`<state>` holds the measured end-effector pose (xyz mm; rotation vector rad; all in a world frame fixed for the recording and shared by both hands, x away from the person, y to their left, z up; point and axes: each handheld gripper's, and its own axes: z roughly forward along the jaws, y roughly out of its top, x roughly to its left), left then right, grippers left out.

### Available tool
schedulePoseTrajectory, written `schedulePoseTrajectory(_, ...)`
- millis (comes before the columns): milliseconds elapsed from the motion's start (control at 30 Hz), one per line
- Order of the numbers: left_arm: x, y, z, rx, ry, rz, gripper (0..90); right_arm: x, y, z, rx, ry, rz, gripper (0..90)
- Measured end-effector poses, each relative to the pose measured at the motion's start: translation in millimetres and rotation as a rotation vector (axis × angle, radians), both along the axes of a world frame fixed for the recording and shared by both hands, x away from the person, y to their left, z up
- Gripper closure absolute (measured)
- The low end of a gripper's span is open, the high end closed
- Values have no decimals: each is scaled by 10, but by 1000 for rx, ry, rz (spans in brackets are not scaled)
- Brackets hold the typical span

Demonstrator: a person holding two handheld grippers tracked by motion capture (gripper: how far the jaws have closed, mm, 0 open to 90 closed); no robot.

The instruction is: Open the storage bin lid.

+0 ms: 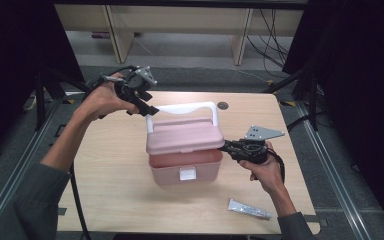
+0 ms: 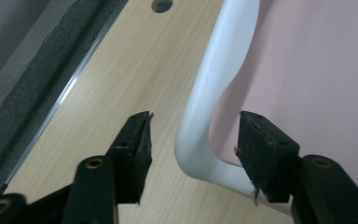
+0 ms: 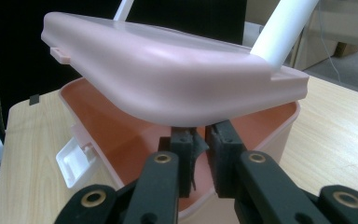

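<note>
The pink plastic carry box (image 1: 185,165) stood mid-surface (image 1: 110,190), its pink lid (image 1: 185,135) raised partway, so opening looked about half done. The right gripper (image 1: 228,146), jaws narrow, propped the lid's edge. The left gripper (image 1: 147,109) stood wide around the white handle (image 1: 182,108) without pressing. The visible interior was empty.

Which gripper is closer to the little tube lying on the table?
Right. The right gripper is at the pink box's lid edge, just up from the tube. The left gripper is at the white handle, across the box.
</note>
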<state>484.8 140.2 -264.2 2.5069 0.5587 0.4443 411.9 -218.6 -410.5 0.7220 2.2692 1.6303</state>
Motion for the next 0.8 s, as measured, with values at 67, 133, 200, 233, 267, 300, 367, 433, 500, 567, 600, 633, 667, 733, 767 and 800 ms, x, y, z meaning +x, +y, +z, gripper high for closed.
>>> schedulePoseTrajectory(67,-58,61,-46,-38,3,82,370,1,5,-1,11,15,7,823)
schedulePoseTrajectory(133,-80,129,-57,-84,-6,126,344,2,8,5,14,19,4,820)
schedulePoseTrajectory(200,-81,216,-71,-130,-10,178,326,-3,8,16,20,25,0,816)
schedulePoseTrajectory(233,-81,216,-71,-130,-10,178,316,-3,8,16,20,25,0,816)
schedulePoseTrajectory(267,-89,295,-93,-141,-18,219,304,12,3,25,13,13,4,817)
schedulePoseTrajectory(300,-89,295,-93,-141,-18,219,302,12,3,25,13,13,4,817)
schedulePoseTrajectory(367,-109,364,-131,-150,-10,235,299,16,10,31,17,2,-8,816)
schedulePoseTrajectory(433,-129,424,-187,-152,-10,236,297,25,-3,49,4,0,-5,817)
schedulePoseTrajectory(500,-147,481,-255,-142,-4,241,292,28,15,48,27,4,-9,817)
schedulePoseTrajectory(567,-160,537,-306,-158,5,252,289,36,21,55,33,9,11,817)
schedulePoseTrajectory(600,-169,559,-343,-184,-5,274,289,37,24,57,34,6,12,817)
schedulePoseTrajectory(633,-178,587,-368,-189,-13,285,285,34,29,61,34,9,10,816)
schedulePoseTrajectory(667,-208,648,-424,-208,-8,290,281,30,29,75,28,11,4,815)
schedulePoseTrajectory(733,-226,671,-450,-211,-7,291,280,28,32,78,33,15,3,815)
schedulePoseTrajectory(767,-245,692,-481,-218,-7,293,279,42,25,84,24,-4,2,815)
schedulePoseTrajectory(800,-283,725,-548,-232,-2,293,277,51,29,93,29,-19,-5,816)
